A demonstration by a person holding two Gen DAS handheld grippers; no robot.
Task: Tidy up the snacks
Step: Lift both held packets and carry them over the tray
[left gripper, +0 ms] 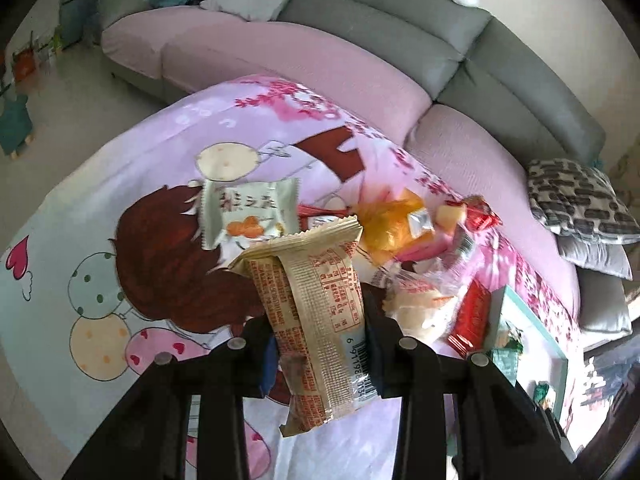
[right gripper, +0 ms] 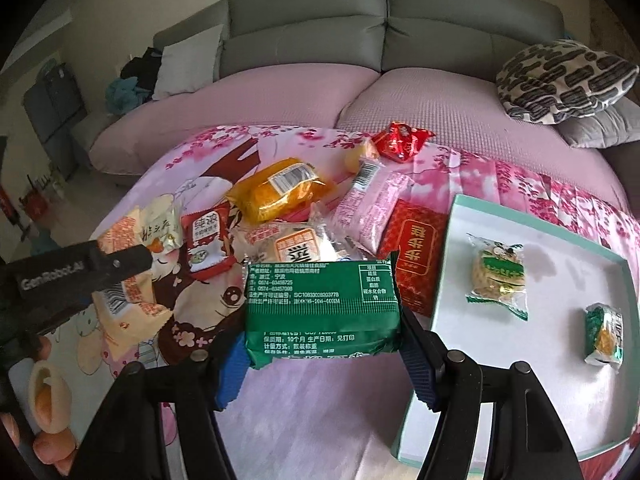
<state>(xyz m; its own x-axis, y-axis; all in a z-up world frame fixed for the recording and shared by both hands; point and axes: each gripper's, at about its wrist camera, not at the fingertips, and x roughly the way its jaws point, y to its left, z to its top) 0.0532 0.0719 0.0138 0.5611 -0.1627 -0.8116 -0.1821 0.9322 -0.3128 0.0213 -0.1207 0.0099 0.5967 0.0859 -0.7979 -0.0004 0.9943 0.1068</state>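
Snacks lie scattered across the pink cartoon-print cloth [right gripper: 192,312], and both tongs are loaded. The left gripper [left gripper: 320,340] is clamped tight on a beige packet with red print [left gripper: 316,300], its barcode end toward the camera, the packet lifted clear above the cloth. Over on the right, the right gripper [right gripper: 324,344] pinches a green packet [right gripper: 322,304] between its blue pads [right gripper: 230,372], printed back facing up, held just left of the teal-rimmed white tray [right gripper: 536,216]. Two green-labelled snacks already sit in that tray: a round biscuit pack [right gripper: 498,274] near its middle and a smaller wrapped piece [right gripper: 604,332] toward its right side, well apart. Beyond the green packet the pile waits: an orange bag [right gripper: 280,192], a pink wrapper [right gripper: 372,212], a red flat pack [right gripper: 416,248] touching the tray's left edge, a red candy pouch [right gripper: 402,140] at the far edge. A grey sofa [right gripper: 384,36] fills the background.
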